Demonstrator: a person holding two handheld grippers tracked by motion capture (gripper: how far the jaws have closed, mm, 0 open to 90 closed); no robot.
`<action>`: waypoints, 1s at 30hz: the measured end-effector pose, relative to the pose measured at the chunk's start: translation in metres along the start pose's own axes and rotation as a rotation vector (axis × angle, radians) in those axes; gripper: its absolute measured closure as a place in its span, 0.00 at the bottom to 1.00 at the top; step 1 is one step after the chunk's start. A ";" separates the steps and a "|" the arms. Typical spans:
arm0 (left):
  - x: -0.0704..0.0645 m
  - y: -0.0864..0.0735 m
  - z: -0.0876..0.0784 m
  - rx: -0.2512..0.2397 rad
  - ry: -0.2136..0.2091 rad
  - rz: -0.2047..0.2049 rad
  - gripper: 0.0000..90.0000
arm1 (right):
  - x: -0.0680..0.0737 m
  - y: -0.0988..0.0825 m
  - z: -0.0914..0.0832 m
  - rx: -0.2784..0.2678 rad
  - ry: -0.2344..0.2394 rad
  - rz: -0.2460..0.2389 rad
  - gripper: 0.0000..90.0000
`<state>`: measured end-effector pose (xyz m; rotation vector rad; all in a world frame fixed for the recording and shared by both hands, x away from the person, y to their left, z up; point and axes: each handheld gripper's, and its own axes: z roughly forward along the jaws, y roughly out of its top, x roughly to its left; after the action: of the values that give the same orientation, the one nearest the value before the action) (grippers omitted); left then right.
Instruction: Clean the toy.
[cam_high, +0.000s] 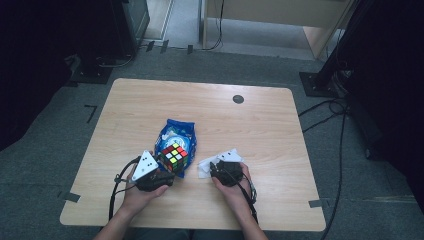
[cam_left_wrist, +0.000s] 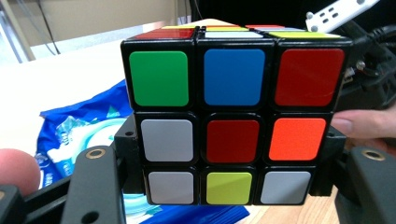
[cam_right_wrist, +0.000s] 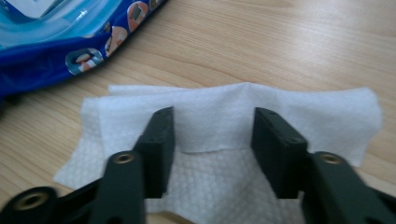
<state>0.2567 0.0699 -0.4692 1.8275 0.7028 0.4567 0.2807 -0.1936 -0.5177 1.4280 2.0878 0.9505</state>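
Note:
A scrambled Rubik's cube (cam_high: 174, 155) (cam_left_wrist: 233, 126) sits between the jaws of my left gripper (cam_high: 169, 167) (cam_left_wrist: 228, 161), which is shut on its lowest layer. It is held just above a blue wet-wipe packet (cam_high: 177, 132) (cam_left_wrist: 79, 130) (cam_right_wrist: 56, 46). A white wipe (cam_high: 202, 170) (cam_right_wrist: 299, 107) lies loosely folded on the wooden table (cam_high: 260, 130). My right gripper (cam_high: 214, 167) (cam_right_wrist: 212, 140) points down at it. Its jaws stand apart with the tips on the wipe and a raised fold between them, not pinched.
The blue packet lies left of the wipe, near the table's middle front. A small dark round cap (cam_high: 238, 99) sits in the tabletop at the back. Cables and stand legs (cam_high: 325, 80) lie on the floor to the right. The right gripper's body (cam_left_wrist: 369, 70) is just behind the cube.

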 end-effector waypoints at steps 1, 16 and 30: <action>-0.001 0.000 0.001 0.004 -0.003 0.003 0.38 | -0.002 0.000 -0.002 0.005 0.001 -0.003 0.79; -0.029 -0.008 0.023 0.064 -0.084 0.098 0.38 | 0.011 0.035 -0.080 -0.368 0.438 0.021 1.00; -0.032 -0.008 0.024 0.062 -0.102 0.089 0.38 | 0.038 0.040 -0.083 -0.275 0.662 -0.032 1.00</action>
<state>0.2455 0.0339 -0.4845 1.9320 0.5734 0.4009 0.2351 -0.1734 -0.4312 1.0163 2.2698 1.8031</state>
